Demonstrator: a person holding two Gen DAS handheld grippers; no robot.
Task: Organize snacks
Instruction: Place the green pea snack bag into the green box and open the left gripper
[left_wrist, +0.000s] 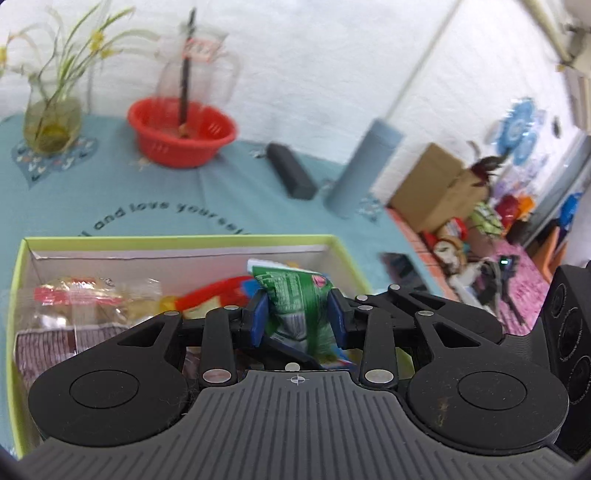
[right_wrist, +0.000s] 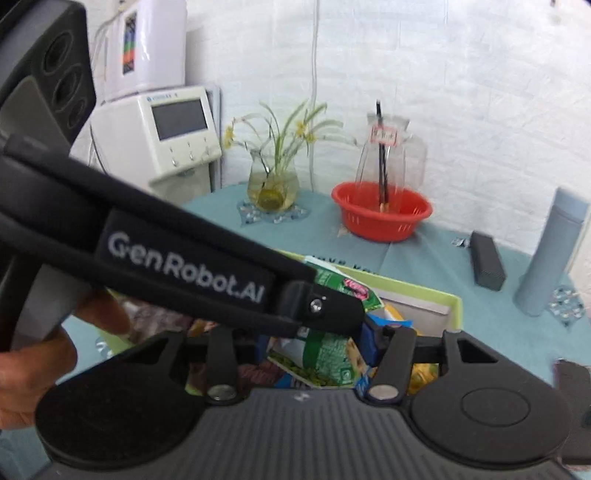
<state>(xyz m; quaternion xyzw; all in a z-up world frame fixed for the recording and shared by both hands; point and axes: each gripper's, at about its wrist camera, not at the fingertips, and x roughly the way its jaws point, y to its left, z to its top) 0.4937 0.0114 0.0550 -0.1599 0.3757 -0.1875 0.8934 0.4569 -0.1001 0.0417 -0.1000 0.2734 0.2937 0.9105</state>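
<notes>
My left gripper (left_wrist: 297, 310) is shut on a green snack packet (left_wrist: 295, 295), its blue pads squeezing the crumpled packet above a lime-rimmed box (left_wrist: 177, 240). The box holds a clear-wrapped snack (left_wrist: 85, 299), a red packet (left_wrist: 214, 295) and other snacks. In the right wrist view the left gripper (right_wrist: 332, 308) crosses the picture, held by a hand (right_wrist: 37, 369). My right gripper (right_wrist: 314, 347) has a green packet (right_wrist: 325, 356) between its fingers, with the right blue pad (right_wrist: 369, 343) against it and the left pad hidden. Whether both grippers hold one packet I cannot tell. The box (right_wrist: 417, 286) lies below.
On the teal tablecloth behind the box stand a red basket (left_wrist: 181, 136) with a clear pitcher, a glass vase of plants (left_wrist: 51, 122), a dark case (left_wrist: 291, 170) and a grey-blue bottle (left_wrist: 362, 173). The table ends at the right above a cluttered floor. A white machine (right_wrist: 159, 136) stands at the back left.
</notes>
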